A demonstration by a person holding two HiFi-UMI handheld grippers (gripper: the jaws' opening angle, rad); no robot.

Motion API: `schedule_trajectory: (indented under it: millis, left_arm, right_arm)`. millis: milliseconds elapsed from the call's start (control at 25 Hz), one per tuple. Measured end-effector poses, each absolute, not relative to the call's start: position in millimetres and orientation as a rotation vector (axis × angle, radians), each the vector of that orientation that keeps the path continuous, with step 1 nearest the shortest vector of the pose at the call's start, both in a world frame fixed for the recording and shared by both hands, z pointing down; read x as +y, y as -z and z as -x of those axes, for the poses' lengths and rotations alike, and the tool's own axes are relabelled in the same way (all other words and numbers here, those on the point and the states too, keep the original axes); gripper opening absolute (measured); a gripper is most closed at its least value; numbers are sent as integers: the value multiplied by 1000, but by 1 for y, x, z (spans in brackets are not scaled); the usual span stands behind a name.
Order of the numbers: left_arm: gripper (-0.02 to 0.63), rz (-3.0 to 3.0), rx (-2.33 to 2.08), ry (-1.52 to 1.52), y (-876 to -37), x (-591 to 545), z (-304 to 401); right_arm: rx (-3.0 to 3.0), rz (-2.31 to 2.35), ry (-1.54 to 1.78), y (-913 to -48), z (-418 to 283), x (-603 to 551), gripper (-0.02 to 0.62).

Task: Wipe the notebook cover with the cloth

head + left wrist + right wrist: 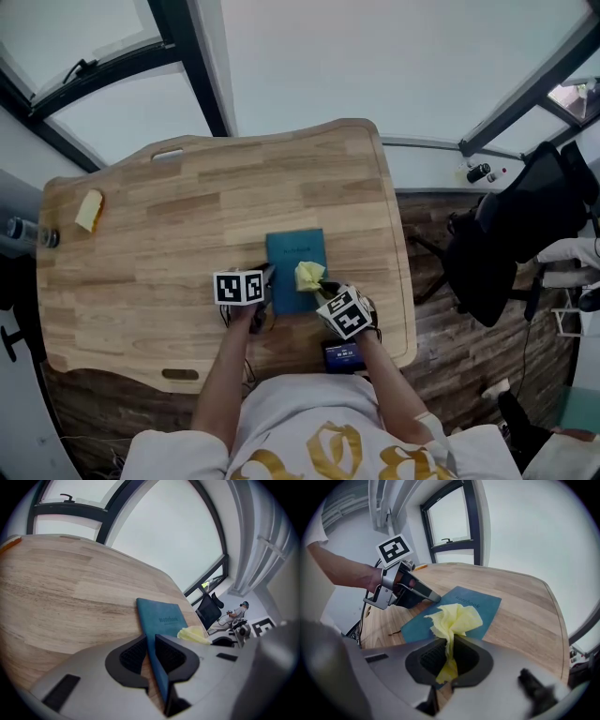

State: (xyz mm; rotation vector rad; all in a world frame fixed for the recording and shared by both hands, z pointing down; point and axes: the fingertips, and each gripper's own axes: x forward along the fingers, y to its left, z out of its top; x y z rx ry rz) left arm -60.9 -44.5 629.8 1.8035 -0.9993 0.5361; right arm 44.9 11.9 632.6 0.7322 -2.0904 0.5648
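Observation:
A teal notebook (296,262) lies flat on the wooden table (187,234), near its front edge. My left gripper (269,278) is shut on the notebook's left edge, and in the left gripper view that edge (157,667) runs between the two pads. My right gripper (317,286) is shut on a crumpled yellow cloth (457,618). The cloth (309,276) bunches out past the jaws over the right half of the cover (476,604). In the right gripper view the left gripper (436,599) shows with its tips on the notebook's far edge.
A yellowish sponge-like piece (89,210) lies at the table's far left, with a bottle-like thing (33,232) beyond the edge. A small dark device (342,355) sits at the front edge under my right hand. A black office chair (506,234) stands right of the table.

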Motion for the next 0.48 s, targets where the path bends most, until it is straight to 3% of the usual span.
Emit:
schedule_trajectory:
  millis: [480]
  left_arm:
    - [67, -1799, -994, -531, -630, -46, 62]
  right_arm:
    - [-2097, -823, -534, -630, -47, -28, 37]
